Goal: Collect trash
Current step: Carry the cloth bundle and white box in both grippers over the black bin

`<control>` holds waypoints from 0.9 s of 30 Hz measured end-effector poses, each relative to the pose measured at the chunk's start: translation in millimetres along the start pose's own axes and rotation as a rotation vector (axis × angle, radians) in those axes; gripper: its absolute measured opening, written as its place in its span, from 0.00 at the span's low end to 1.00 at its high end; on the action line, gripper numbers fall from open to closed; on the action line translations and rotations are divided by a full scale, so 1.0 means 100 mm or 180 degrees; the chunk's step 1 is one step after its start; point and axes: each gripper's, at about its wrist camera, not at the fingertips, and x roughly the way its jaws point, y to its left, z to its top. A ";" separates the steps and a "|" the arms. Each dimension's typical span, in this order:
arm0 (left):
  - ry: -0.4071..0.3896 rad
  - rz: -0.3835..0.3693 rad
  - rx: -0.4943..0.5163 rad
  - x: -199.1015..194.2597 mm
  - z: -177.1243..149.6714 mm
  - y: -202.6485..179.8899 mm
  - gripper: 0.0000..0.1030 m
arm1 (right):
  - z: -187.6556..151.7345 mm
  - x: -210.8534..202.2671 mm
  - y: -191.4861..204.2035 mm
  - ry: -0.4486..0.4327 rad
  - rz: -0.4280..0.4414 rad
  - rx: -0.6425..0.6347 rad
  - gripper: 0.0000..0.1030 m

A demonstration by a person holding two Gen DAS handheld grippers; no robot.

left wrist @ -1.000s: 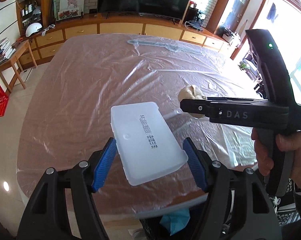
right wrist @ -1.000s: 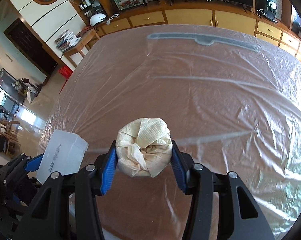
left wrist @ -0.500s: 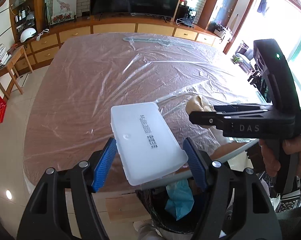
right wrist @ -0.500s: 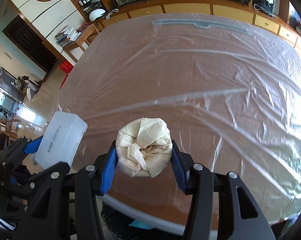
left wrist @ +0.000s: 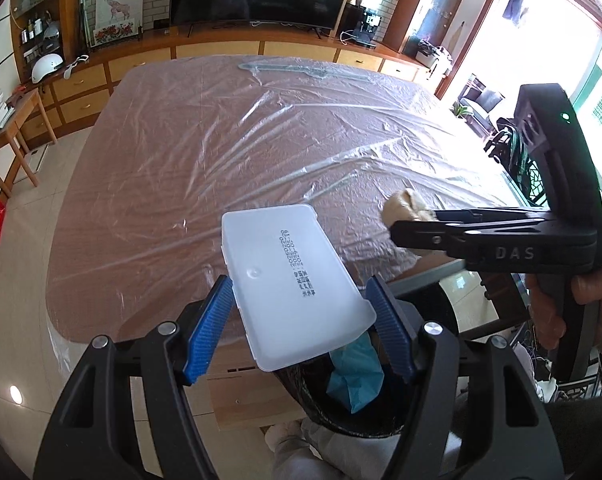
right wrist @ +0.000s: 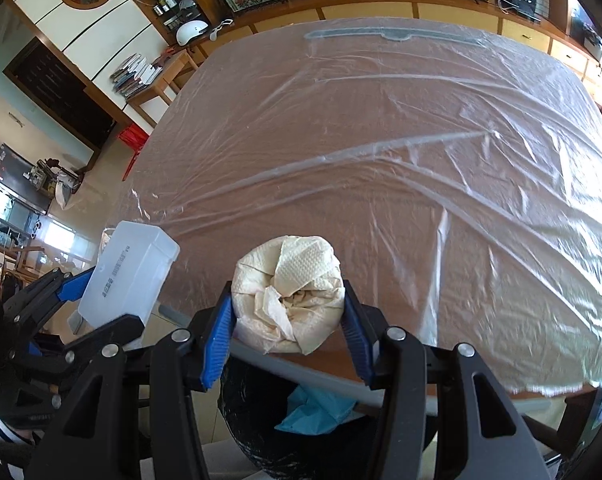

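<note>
Above bin (right wrist: 329, 440) | left gripper (left wrist: 301, 320) jaws clamp plastic box (left wrist: 293, 284) | right gripper (right wrist: 287, 336) jaws clamp paper wad (right wrist: 289, 300)

A white, flat plastic box (left wrist: 293, 280) with black print is held tilted in the air, and a crumpled cream paper wad (right wrist: 289, 310) beside it, both above a black bin (right wrist: 325, 436) containing blue trash (right wrist: 315, 408).
</note>
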 end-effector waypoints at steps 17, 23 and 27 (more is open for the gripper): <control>0.0122 -0.0218 0.0374 -0.09 -0.27 -0.15 0.67 | -0.68 -0.36 -0.03 0.0001 -0.0143 0.0107 0.48; 0.0220 -0.0349 0.0559 -0.12 -0.34 -0.24 0.67 | -0.86 -0.36 0.02 0.0100 -0.0159 0.0044 0.48; 0.0312 -0.0450 0.0727 -0.10 -0.40 -0.33 0.67 | -0.95 -0.35 0.03 0.0168 -0.0165 0.0009 0.48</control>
